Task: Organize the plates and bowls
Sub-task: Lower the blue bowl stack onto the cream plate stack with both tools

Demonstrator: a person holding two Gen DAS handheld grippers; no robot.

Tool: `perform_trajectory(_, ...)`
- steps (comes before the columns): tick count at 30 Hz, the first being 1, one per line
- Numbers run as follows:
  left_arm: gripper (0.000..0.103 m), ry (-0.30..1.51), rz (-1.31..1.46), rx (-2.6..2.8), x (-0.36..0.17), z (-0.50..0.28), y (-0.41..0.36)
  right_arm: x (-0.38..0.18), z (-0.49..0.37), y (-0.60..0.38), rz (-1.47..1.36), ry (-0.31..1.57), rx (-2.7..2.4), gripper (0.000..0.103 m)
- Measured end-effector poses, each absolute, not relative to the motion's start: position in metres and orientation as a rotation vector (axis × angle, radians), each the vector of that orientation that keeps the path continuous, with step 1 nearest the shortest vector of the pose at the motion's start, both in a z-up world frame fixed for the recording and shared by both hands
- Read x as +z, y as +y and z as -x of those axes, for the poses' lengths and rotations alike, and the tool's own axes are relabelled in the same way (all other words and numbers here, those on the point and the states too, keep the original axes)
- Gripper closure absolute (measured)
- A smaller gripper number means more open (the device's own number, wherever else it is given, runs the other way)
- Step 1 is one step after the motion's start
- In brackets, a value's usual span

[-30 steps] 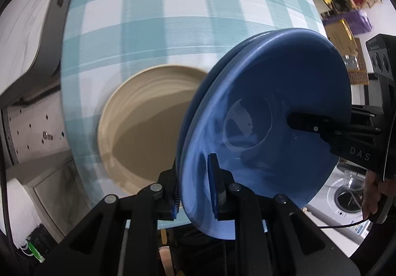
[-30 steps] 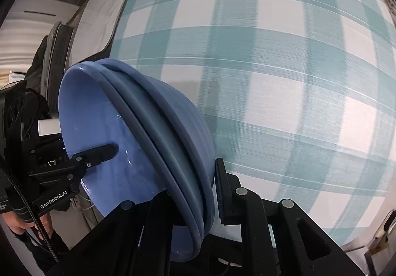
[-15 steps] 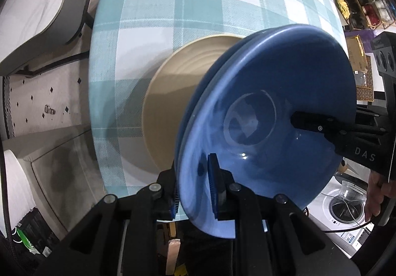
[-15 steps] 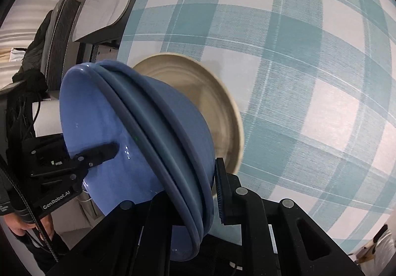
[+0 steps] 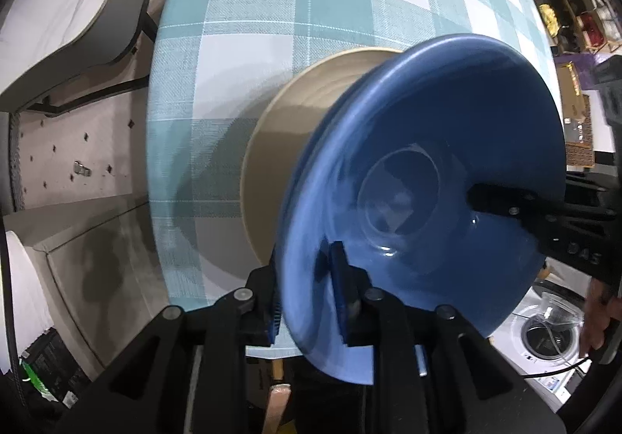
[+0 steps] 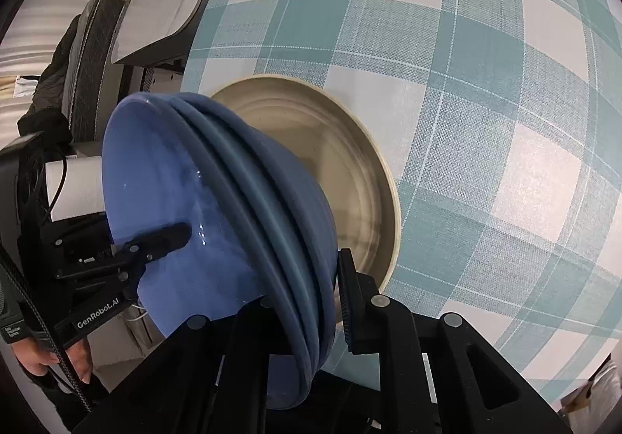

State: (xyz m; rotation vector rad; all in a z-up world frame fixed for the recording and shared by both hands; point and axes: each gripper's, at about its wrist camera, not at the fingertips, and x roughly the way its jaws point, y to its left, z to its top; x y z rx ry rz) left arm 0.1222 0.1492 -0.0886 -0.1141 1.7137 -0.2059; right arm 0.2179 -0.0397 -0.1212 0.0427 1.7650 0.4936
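You are holding a stack of blue bowls (image 5: 423, 177) between both tools, directly over a tan plate (image 6: 330, 158) that lies flat on a checked tablecloth (image 6: 486, 84). In the right wrist view three nested rims show, filling the frame from 9 o'clock to 6 o'clock, with the plate behind them toward the centre.

Your left gripper (image 5: 307, 294) straddles the near rim at 6 o'clock in its own view; its jaws are opening, with the rim between them and blurred. Your right gripper (image 6: 307, 301) is clamped on the opposite rim, one finger inside the top bowl and one on the outside wall.

The step in hand looks like setting the bowls onto the plate. The next move probably calls for loosening the right grip too, then lifting both tools straight off the rims so the stack does not tip or slide.

The plate sits close to the table's near-left edge; in the left wrist view bare floor (image 5: 77, 146) shows at 9 o'clock. The cloth toward 12 and 2 o'clock is open room.
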Motion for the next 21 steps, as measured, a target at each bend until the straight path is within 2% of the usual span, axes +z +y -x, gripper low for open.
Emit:
perform_trajectory(4,0.062,1.676,0.094,-0.167,-0.084,-0.121,0.156,-0.104,-0.218,-0.044,-0.028,1.683,0.511,0.089)
perform_trajectory(5,0.055,1.641,0.054,-0.147,-0.080,-0.121,0.156,-0.099,-0.218,-0.046,-0.027,1.660,0.507,0.085)
perform_trajectory(11,0.054,1.529,0.111,-0.210,-0.052,-0.111,0.161,-0.066,-0.211,-0.056,0.049,1.469,0.517,0.058)
perform_trajectory(18,0.051,1.325,0.041,-0.204,-0.004,-0.084,0.153,-0.017,-0.179,-0.079,-0.002,1.229,0.624,0.052)
perform_trajectory(21,0.045,1.195,0.012,-0.176,0.019,-0.072,0.148,-0.004,-0.162,-0.091,-0.030,1.111,0.613,0.052)
